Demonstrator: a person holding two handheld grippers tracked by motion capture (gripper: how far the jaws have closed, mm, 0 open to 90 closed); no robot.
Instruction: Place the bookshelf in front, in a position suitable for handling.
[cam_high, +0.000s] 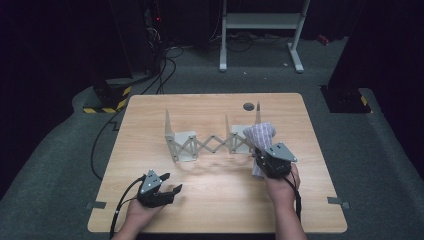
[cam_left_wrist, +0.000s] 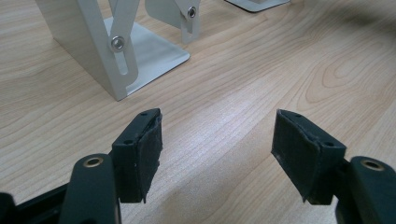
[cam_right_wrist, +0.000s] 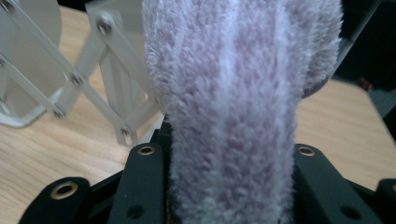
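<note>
Now fuzzy lilac sock (cam_right_wrist: 233, 102) clamped upright in right claw (cam_right_wrist: 231, 186), left claw (cam_left_wrist: 217, 154) apart, empty

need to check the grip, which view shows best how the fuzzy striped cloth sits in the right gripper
The right gripper view: the fuzzy striped cloth rises between the two black jaws of the right gripper, which press on both its sides. The high view shows the cloth small, standing above that gripper beside the folding metal rack. The left gripper view looks at the rack's base and the table.

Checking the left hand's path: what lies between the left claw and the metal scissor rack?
Nothing: in the left gripper view, bare wooden table runs from the open left claw to the metal scissor rack.
</note>
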